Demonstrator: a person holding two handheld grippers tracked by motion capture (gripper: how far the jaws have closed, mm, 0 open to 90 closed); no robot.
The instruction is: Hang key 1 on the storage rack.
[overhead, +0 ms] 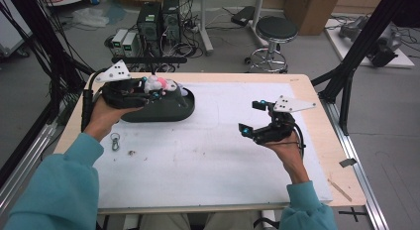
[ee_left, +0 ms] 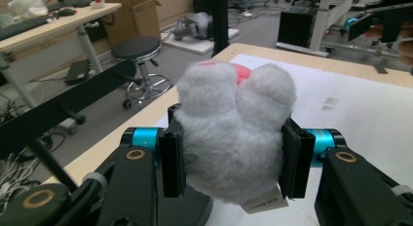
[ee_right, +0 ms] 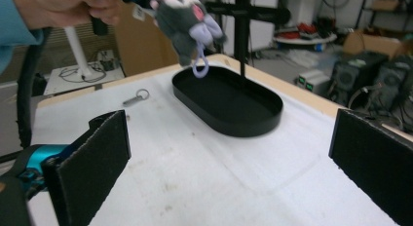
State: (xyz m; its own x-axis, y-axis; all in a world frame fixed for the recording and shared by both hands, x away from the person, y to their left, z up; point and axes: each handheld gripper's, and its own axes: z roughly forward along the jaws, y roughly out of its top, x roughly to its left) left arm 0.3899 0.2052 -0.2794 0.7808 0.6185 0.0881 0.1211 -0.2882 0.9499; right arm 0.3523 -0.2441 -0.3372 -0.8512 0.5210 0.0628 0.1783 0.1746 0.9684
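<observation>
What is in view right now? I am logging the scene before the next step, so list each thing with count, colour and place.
soft plush toy: one, grey with pink, held above the tray's far-left end.
oval plastic tray: one, black, far-left on the mat, nothing inside it.
metal key ring: one, silver, on the mat near the left forearm.
table mat: one, white, covering the wooden table.
round stool: one, black seat, on the floor beyond the table.
left tool: one, black with blue, shut on the toy.
right tool: one, black, jaws open, held over the mat's right side.
</observation>
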